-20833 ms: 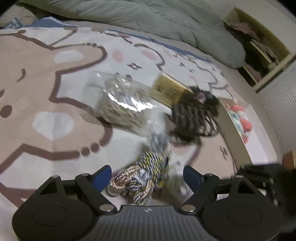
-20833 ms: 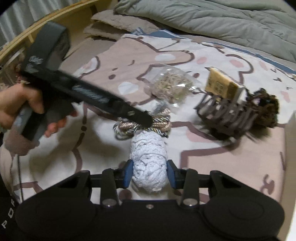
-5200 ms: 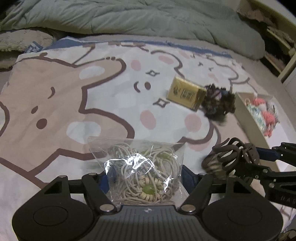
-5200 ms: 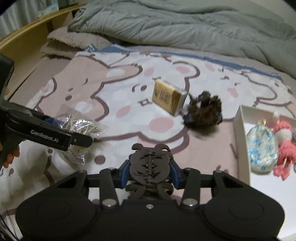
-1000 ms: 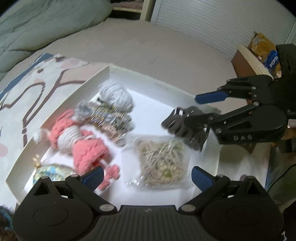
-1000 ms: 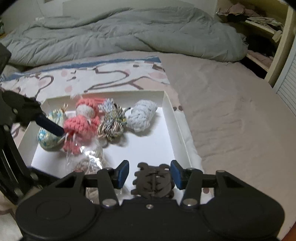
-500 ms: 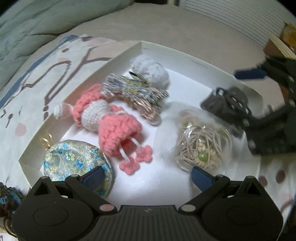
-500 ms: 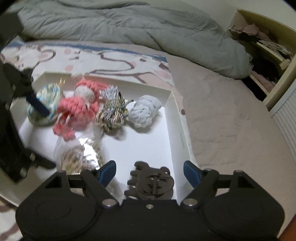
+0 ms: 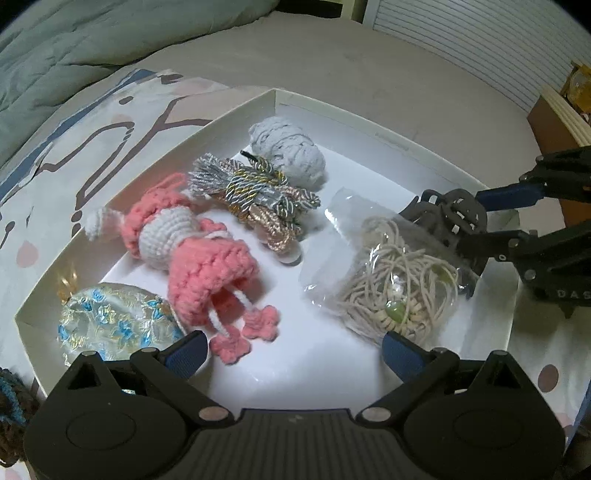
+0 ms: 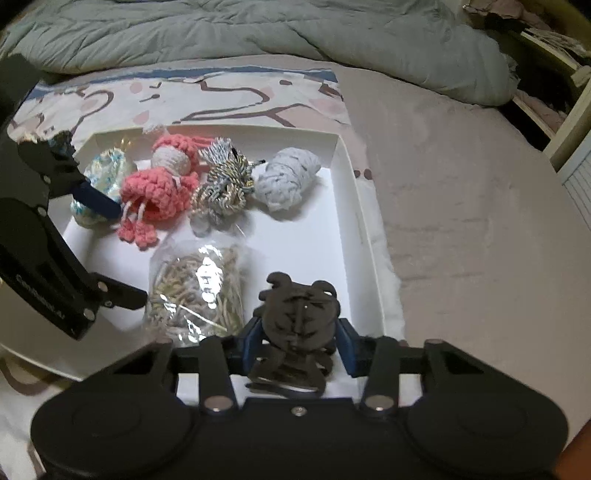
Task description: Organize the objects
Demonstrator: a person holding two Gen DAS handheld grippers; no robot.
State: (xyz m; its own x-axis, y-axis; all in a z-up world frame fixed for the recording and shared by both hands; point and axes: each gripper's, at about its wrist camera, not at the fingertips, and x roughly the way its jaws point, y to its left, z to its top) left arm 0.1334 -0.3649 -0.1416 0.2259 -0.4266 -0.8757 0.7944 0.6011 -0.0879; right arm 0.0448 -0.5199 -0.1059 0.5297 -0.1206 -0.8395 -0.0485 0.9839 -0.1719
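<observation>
A white shallow box (image 9: 402,146) (image 10: 364,225) lies on the bed. In it are a pink crochet doll (image 9: 192,251) (image 10: 159,184), a braided cord bundle (image 9: 258,195) (image 10: 221,184), a pale blue yarn ball (image 9: 288,155) (image 10: 288,177), a floral pouch (image 9: 114,326) (image 10: 103,177) and a clear bag of cream cords (image 9: 395,291) (image 10: 199,291). My left gripper (image 9: 291,354) is open and empty over the box's near side. My right gripper (image 10: 299,343) has its blue pads against a dark brown hair claw clip (image 10: 299,314) (image 9: 448,218) in the box's corner.
The box sits on a cartoon-print blanket (image 10: 221,96) over a beige sheet (image 10: 461,184). A grey duvet (image 10: 258,26) lies behind. A dark crochet item (image 9: 11,406) lies left of the box. Shelves (image 10: 554,44) and a slatted door (image 9: 480,40) stand beyond the bed.
My right gripper's jaws have narrowed from wide open to against the claw clip. My left gripper has drawn back a little from the bag of cords, staying open.
</observation>
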